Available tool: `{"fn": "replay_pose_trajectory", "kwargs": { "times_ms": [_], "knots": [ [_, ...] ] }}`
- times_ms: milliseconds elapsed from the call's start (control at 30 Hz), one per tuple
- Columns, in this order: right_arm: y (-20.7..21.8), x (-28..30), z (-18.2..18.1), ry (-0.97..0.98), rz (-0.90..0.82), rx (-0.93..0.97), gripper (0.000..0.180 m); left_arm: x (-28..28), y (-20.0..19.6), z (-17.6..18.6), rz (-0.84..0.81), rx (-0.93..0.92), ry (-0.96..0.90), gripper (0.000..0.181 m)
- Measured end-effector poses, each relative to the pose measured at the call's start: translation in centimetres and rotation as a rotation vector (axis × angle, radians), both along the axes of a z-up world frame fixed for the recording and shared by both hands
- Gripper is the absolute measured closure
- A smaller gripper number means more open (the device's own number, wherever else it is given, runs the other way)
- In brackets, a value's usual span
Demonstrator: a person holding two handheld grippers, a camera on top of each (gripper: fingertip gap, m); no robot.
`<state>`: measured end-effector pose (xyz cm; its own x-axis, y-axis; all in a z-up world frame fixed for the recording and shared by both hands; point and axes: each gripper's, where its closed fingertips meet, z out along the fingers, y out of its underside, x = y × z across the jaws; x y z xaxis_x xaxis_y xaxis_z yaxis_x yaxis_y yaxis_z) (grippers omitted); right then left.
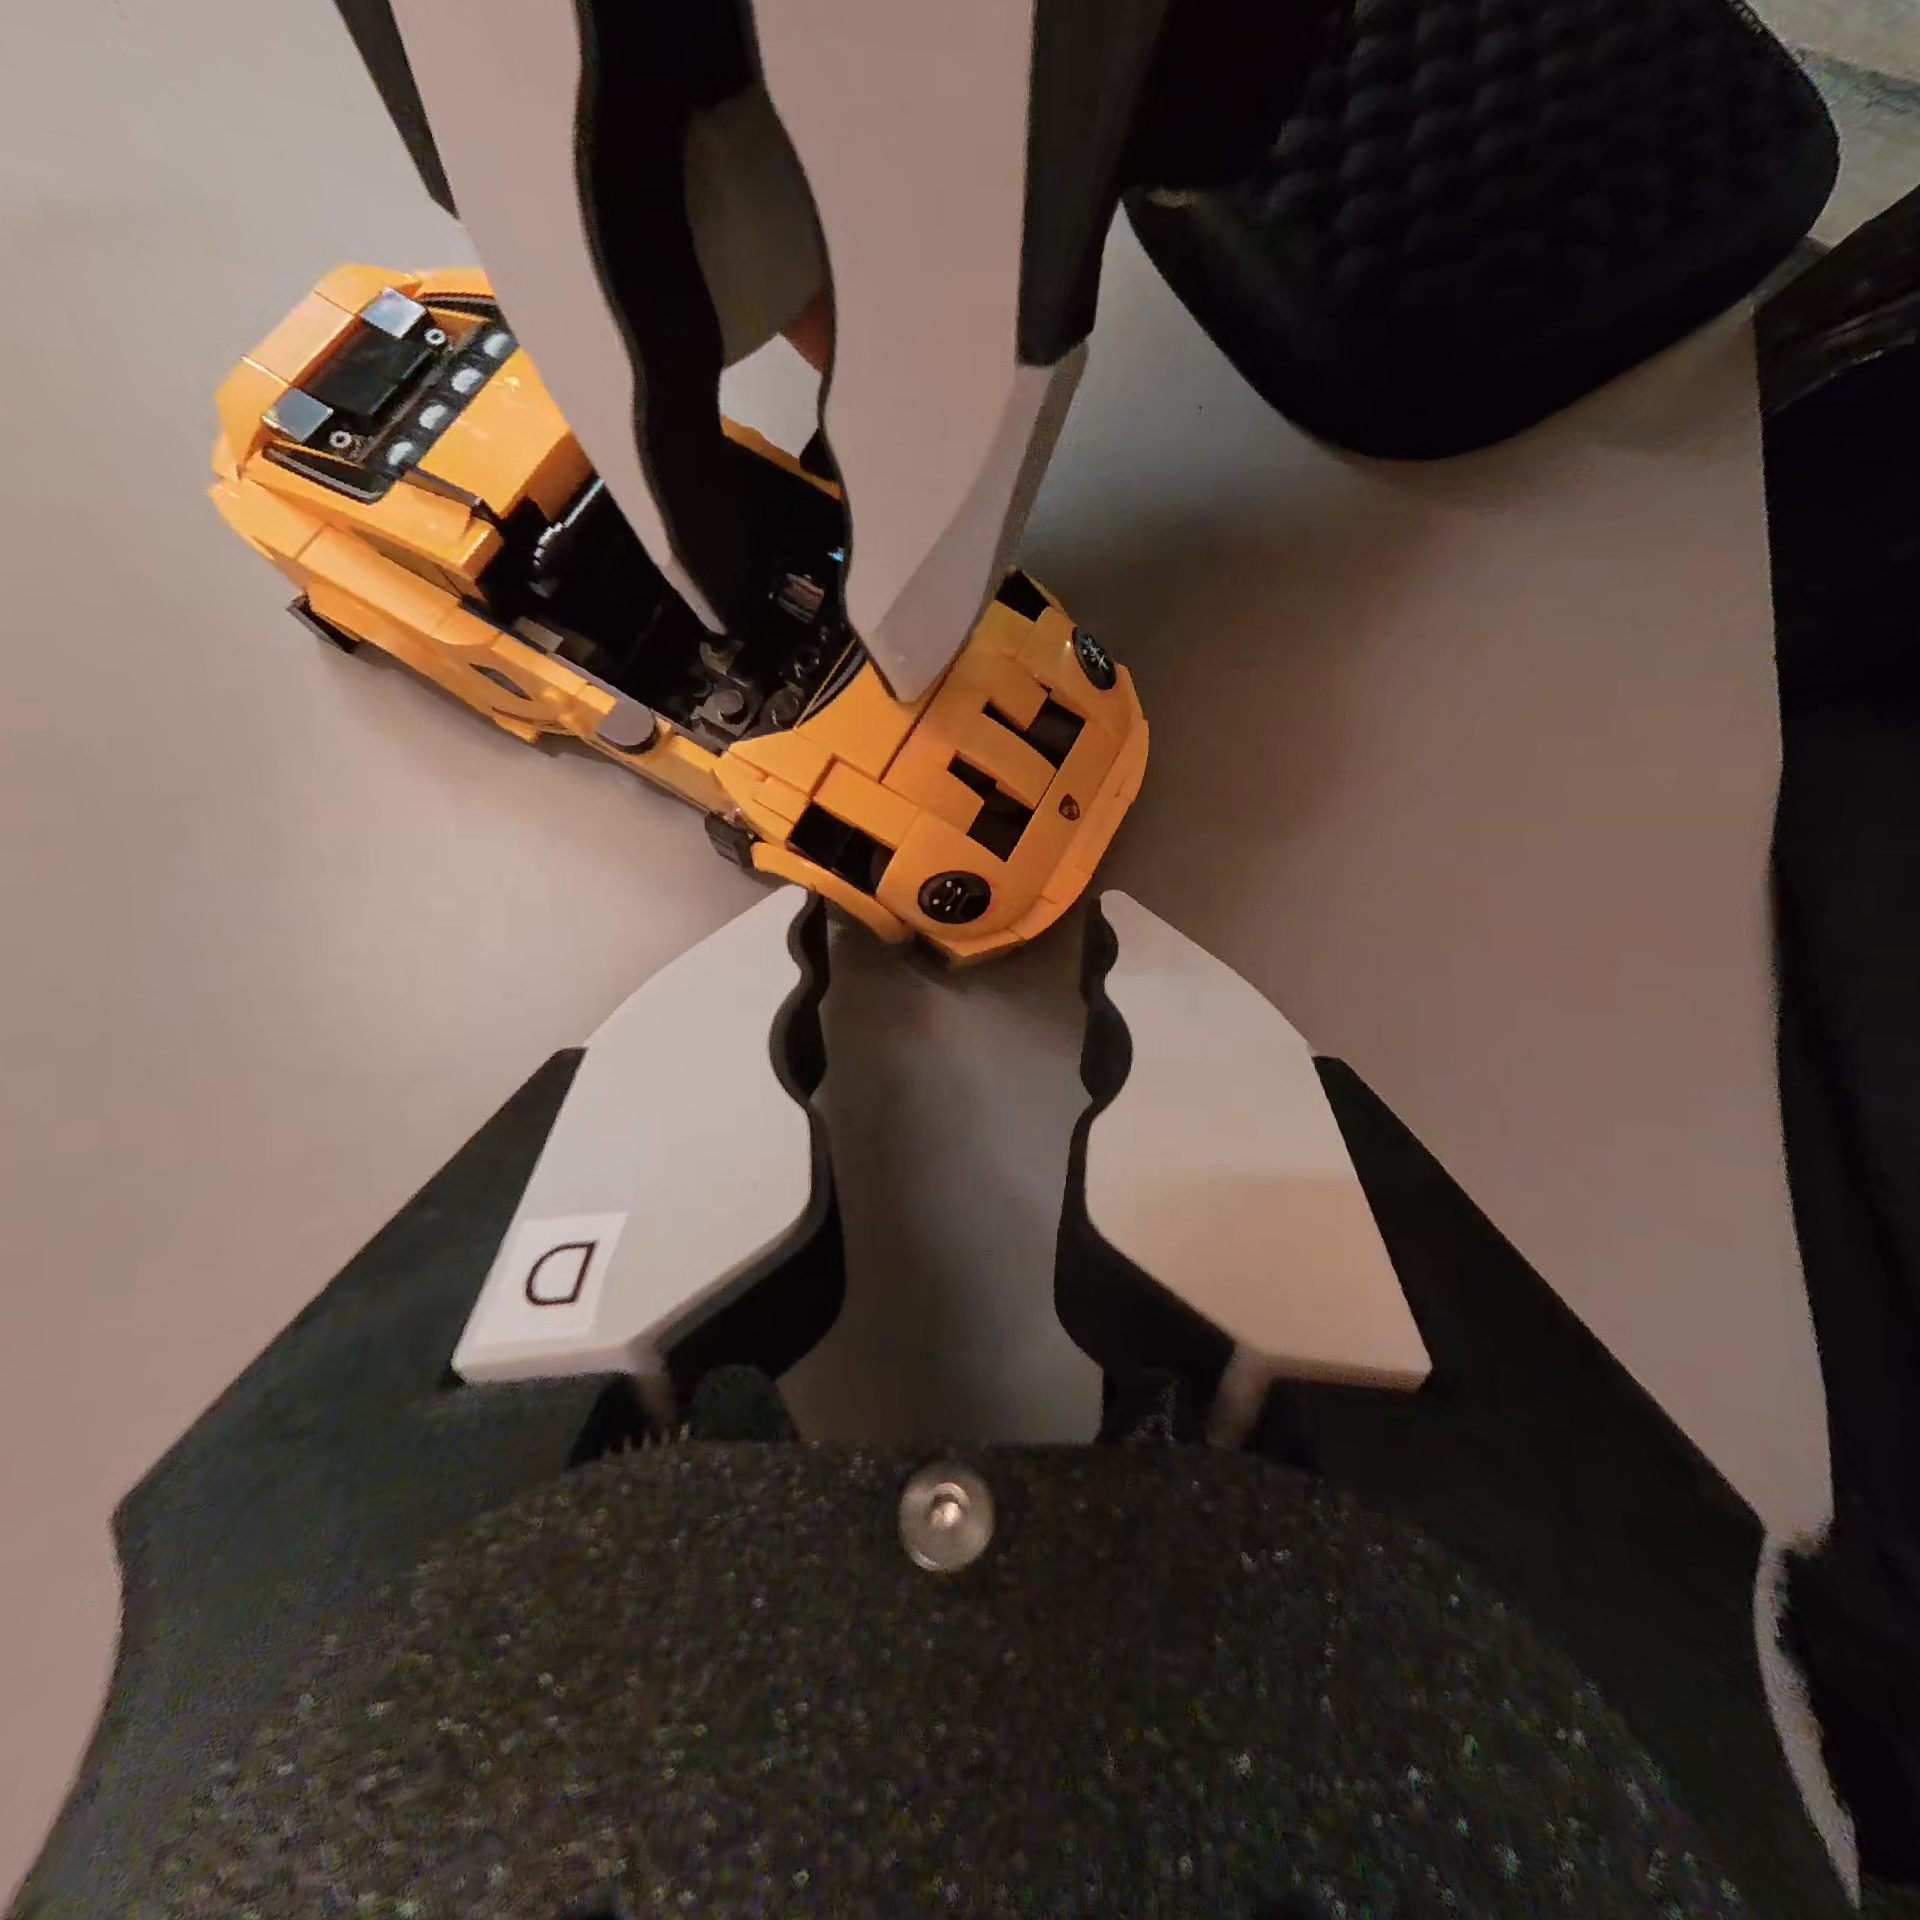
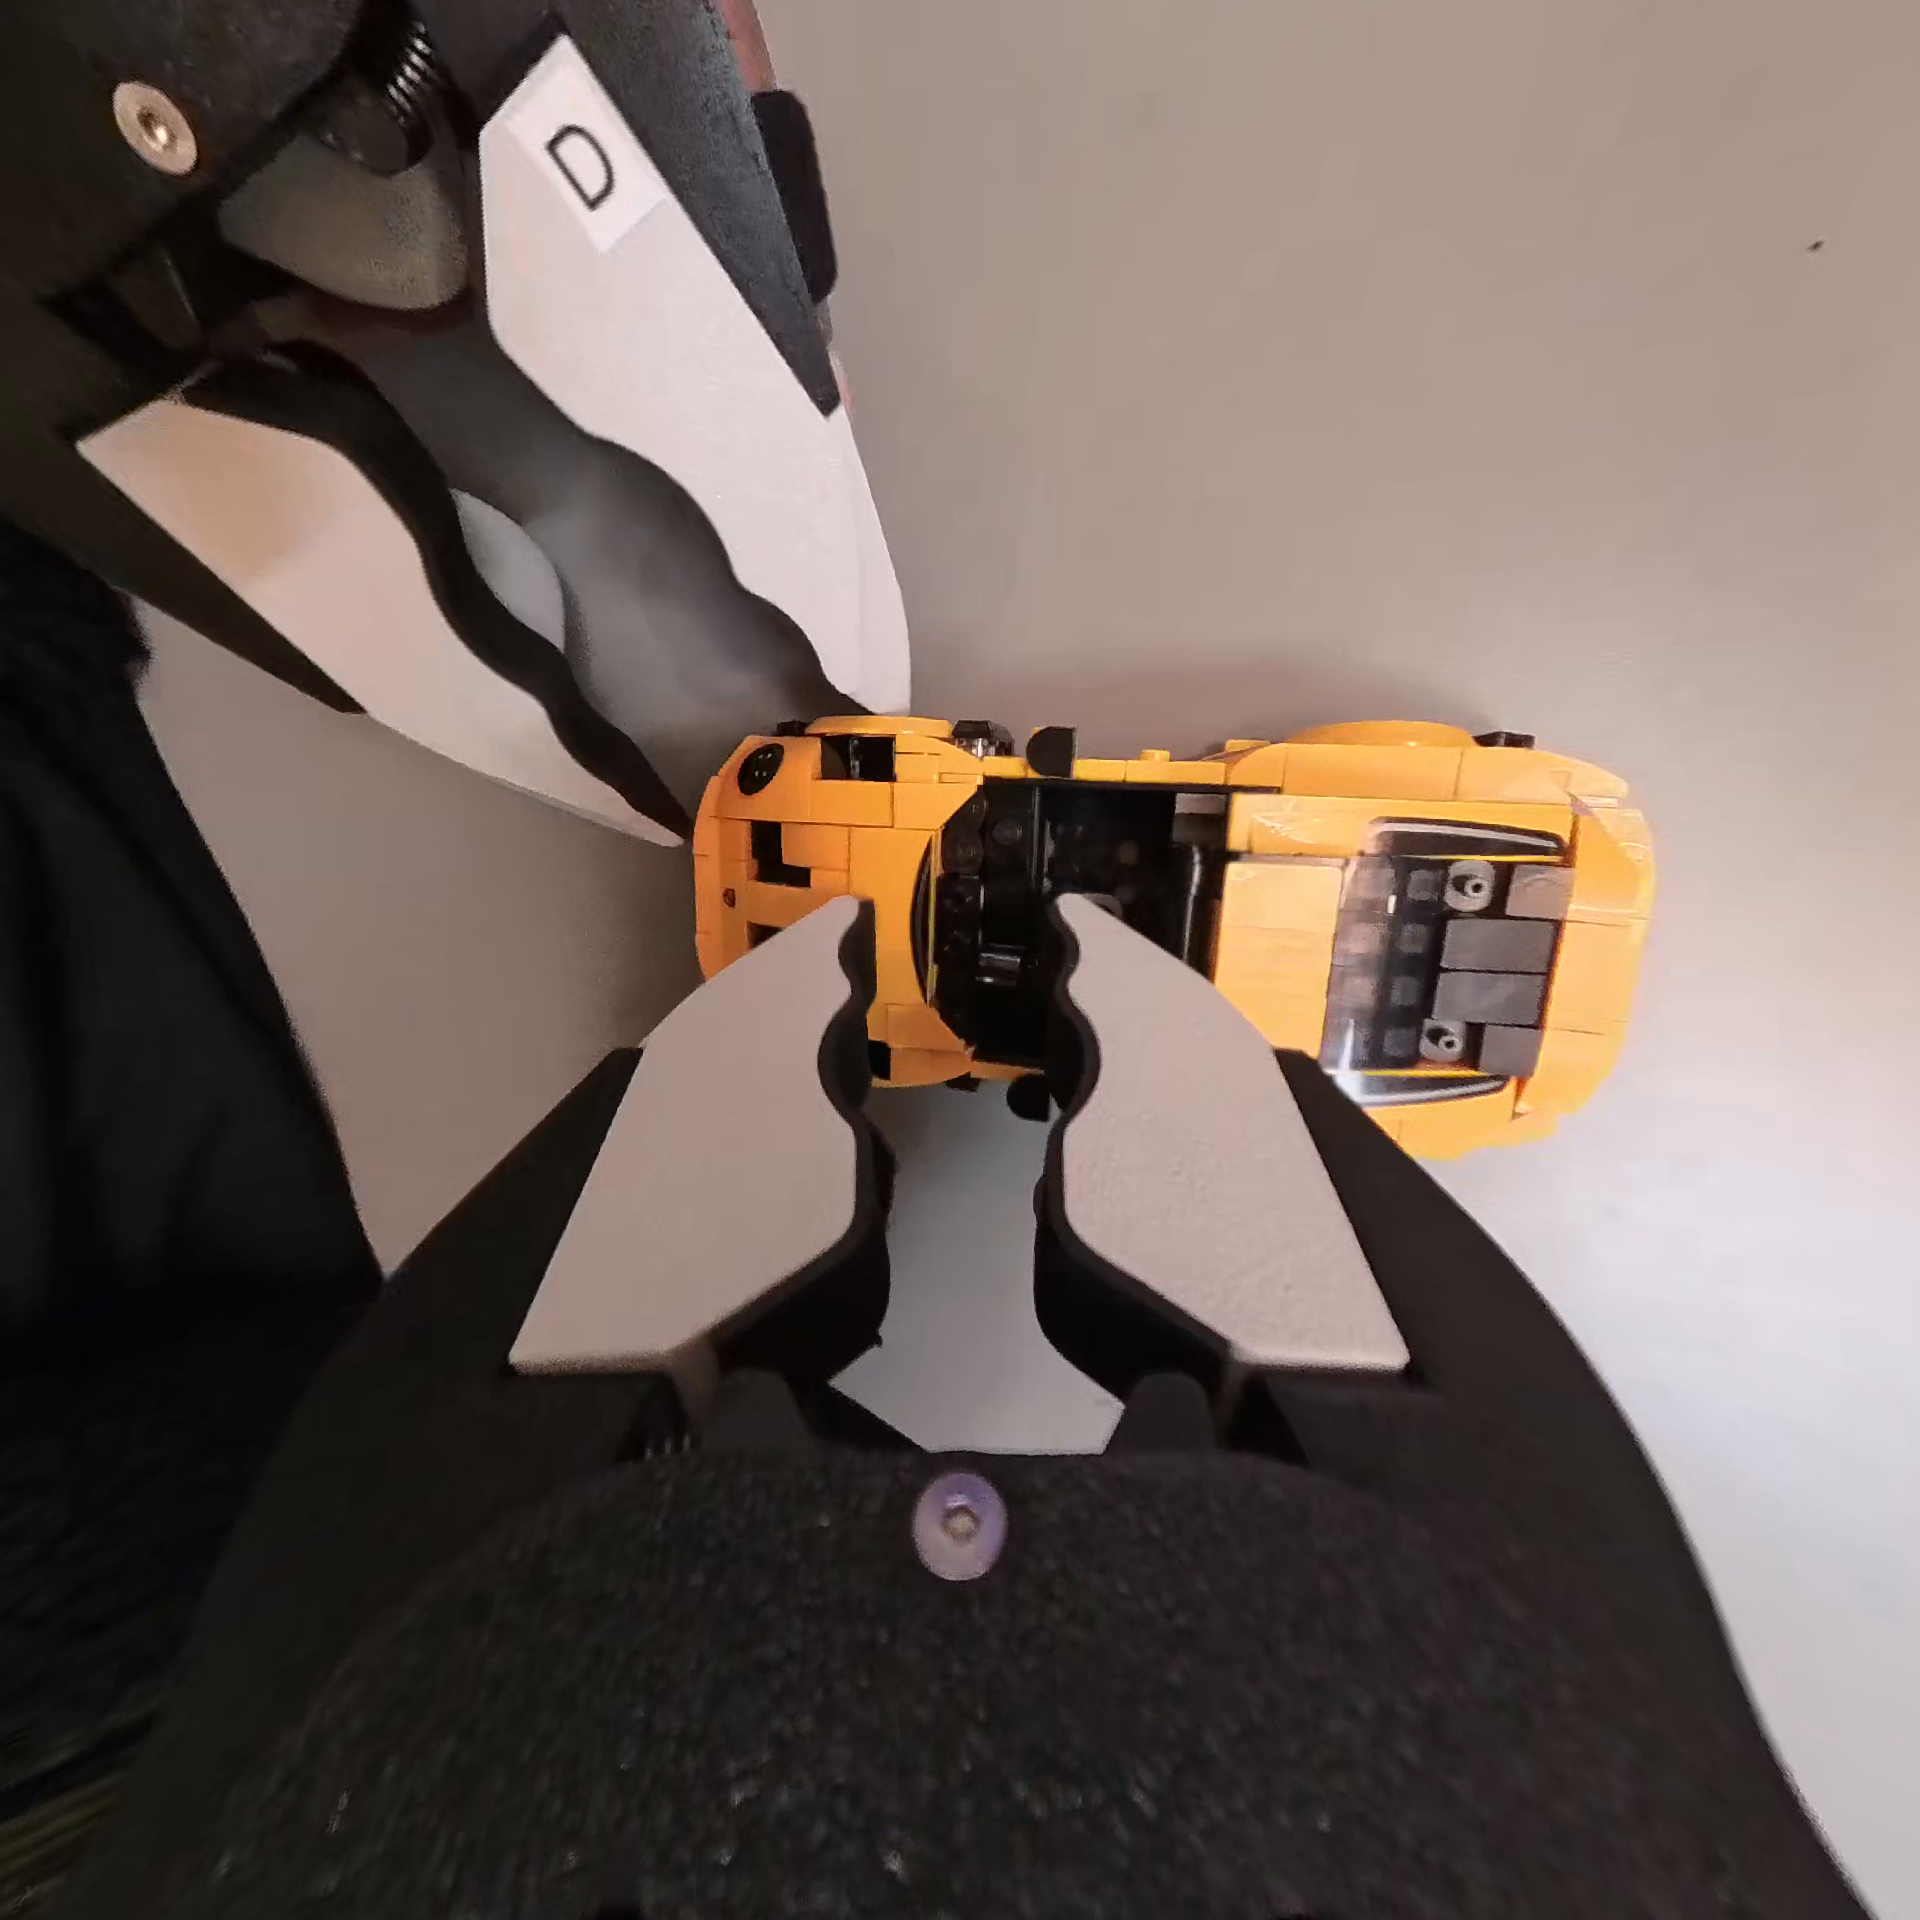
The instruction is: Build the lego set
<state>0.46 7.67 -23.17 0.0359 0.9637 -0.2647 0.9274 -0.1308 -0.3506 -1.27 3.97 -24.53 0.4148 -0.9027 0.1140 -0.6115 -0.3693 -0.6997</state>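
A yellow lego car [image 1: 582,675] lies on the grey table [image 1: 260,987], with black roof parts at its rear and an open black cockpit. My left gripper [image 1: 951,925] is open, its fingertips right at the car's nose on either side. My right gripper [image 1: 816,649] comes down from above, open, one finger inside the cockpit and the other resting on the hood's rear edge. In the right wrist view the right gripper [image 2: 961,914] straddles the front of the cockpit of the car [image 2: 1278,914], and the left gripper [image 2: 779,769] touches the nose at the left. I see no loose piece between either pair of fingers.
A black textured cushion or chair seat [image 1: 1455,208] lies beyond the table's far right edge. Dark clothing [image 1: 1849,831] fills the right side. The table [image 2: 1455,416] stretches bare beyond the car. Spacing between my two grippers at the tips: around 5 cm.
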Motion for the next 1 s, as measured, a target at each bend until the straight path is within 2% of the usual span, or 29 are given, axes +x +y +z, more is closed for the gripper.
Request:
{"fn": "replay_pose_trajectory", "kwargs": {
  "times_ms": [200,1000],
  "knots": [
    [-0.12,-0.12,-0.13,0.008,-0.015,-0.083,0.152,0.12,0.15,-0.06,0.008,0.004,-0.014,0.135],
    [-0.07,-0.39,-0.17,0.020,0.020,-0.084,0.156,0.52,0.13,-0.54,0.031,-0.063,-0.034,0.130]
  ]
}}
